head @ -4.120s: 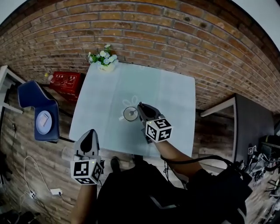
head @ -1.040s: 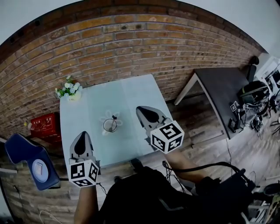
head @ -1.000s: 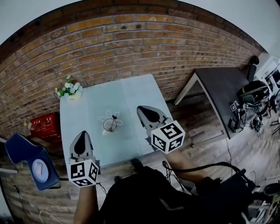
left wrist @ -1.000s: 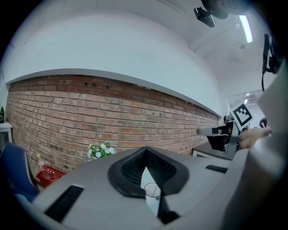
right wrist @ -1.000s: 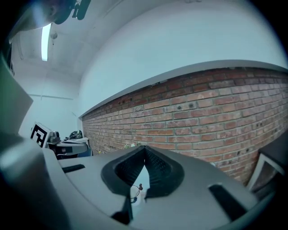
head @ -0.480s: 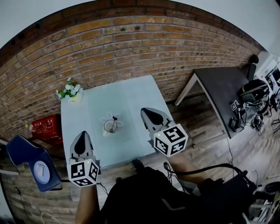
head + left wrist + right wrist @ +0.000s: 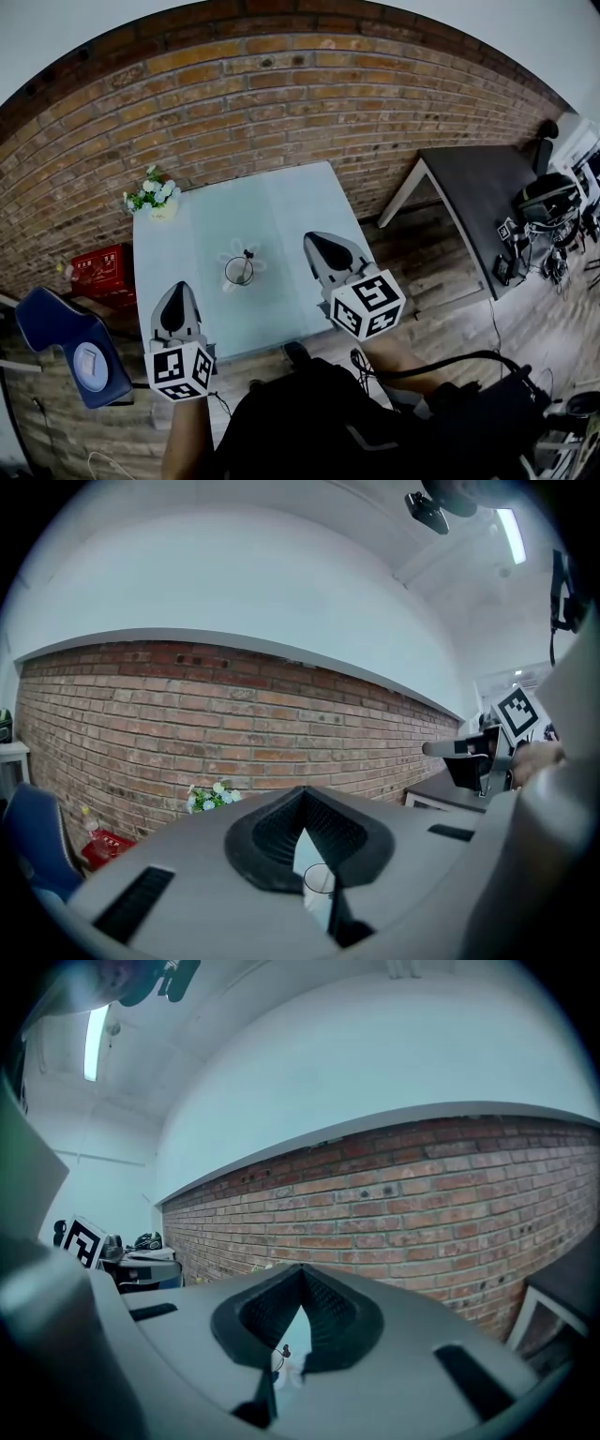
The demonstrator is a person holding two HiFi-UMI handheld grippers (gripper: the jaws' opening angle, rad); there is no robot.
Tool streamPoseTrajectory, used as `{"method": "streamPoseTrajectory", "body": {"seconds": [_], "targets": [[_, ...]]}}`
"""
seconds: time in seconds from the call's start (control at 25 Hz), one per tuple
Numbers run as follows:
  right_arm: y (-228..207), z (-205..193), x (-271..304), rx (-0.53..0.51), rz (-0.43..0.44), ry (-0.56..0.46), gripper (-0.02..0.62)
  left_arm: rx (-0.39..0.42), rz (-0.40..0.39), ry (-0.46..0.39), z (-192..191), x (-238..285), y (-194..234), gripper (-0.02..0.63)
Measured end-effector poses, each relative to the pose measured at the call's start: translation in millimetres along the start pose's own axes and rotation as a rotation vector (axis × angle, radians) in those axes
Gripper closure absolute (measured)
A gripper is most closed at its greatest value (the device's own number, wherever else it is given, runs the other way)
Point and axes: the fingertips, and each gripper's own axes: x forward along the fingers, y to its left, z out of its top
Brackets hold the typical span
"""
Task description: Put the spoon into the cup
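Task looks done, or v. nearly. The cup [image 7: 238, 272], a clear glass one, stands upright near the middle of the pale bench [image 7: 281, 202]. The spoon [image 7: 246, 256] is in it: its handle sticks up past the rim w/ a small dark knob on top and leans a bit toward the brick wall [image 7: 281, 103]. The bowl end can't be made out through the glass, too small in the head view. The right gripper view shows the same thing, knob end poking up above the cup, seen through the gap under its tongs.

Left tongs [image 7: 176, 292]: clenched, nothing in them. They sit at the near left edge of the bench, well apart from the cup, pointing level at it. In the left gripper view the cup's rim shows past the tips, not between them.

Right tongs [image 7: 315, 242]: clenched too, empty. They're over the near right part of the bench, to the right of the cup, apart from it, no contact.

Nothing else on the bench except a small pot of flowers [image 7: 150, 195] at the far left corner, clear of the work.

What's left, as I judge it: prob. nothing on the spoon itself. It's in, the cup is upright, nothing tipped. At most, pull both hands back from the bench.
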Motion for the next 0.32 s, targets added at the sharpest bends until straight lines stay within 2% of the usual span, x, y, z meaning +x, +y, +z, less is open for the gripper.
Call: {"method": "streamPoseTrajectory", "body": {"seconds": [0.32], "targets": [[-6.6, 3.8, -1.2, -0.002, -0.009, -0.01, 0.577, 0.005, 0.007, -0.002, 4.2, 1.0, -1.8, 0.597]]}}
